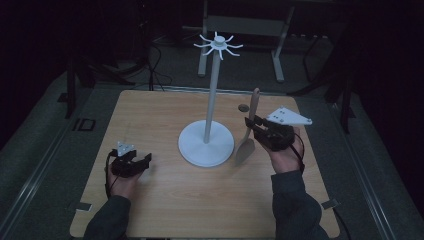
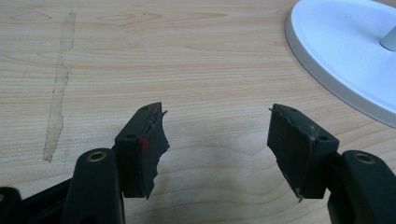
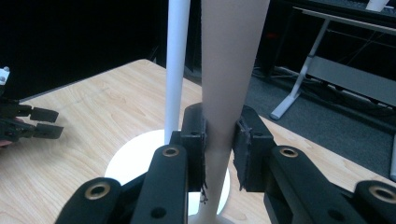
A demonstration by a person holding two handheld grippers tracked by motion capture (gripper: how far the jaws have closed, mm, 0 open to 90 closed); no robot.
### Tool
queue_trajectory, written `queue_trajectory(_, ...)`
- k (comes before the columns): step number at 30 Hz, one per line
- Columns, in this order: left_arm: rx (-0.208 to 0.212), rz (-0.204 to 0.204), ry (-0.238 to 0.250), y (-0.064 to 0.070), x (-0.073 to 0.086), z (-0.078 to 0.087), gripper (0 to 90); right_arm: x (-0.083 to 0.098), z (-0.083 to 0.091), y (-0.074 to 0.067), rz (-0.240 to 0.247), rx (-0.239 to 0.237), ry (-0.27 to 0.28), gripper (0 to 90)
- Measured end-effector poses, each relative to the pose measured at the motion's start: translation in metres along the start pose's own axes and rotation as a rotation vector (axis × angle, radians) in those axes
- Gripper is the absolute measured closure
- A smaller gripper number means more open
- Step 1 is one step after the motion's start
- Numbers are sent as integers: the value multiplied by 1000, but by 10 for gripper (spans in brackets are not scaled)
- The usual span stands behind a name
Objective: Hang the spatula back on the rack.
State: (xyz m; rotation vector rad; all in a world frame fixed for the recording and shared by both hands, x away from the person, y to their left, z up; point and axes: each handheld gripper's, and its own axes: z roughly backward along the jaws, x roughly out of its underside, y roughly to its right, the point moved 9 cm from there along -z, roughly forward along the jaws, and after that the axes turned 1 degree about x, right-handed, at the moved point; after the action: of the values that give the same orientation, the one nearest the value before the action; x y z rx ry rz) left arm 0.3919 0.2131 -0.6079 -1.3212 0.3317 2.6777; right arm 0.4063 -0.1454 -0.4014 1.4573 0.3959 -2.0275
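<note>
A dark room surrounds the wooden counter (image 1: 165, 200). The right claw (image 1: 254, 125) grips a spatula (image 1: 248, 131) upright by its handle beside the white hook stand (image 1: 210, 107). Probably lift it straight, keeping clear of the pole. The left claw (image 1: 142, 161) rests released.

Left tool (image 2: 217, 149) gapes above wooden table (image 2: 140, 70) — white base (image 2: 341, 56) beyond.

wooden table (image 1: 165, 200); metal desk frame (image 1: 240, 25) on the floor behind.

A wooden table (image 1: 165, 200) carries a white stand (image 1: 206, 142), seemingly alone.
</note>
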Motion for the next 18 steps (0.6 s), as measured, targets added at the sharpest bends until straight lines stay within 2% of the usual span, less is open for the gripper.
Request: queue_trajectory(18,-2,0,-1,0,0,0,367,-13,-4,-2,13,-8,12,756)
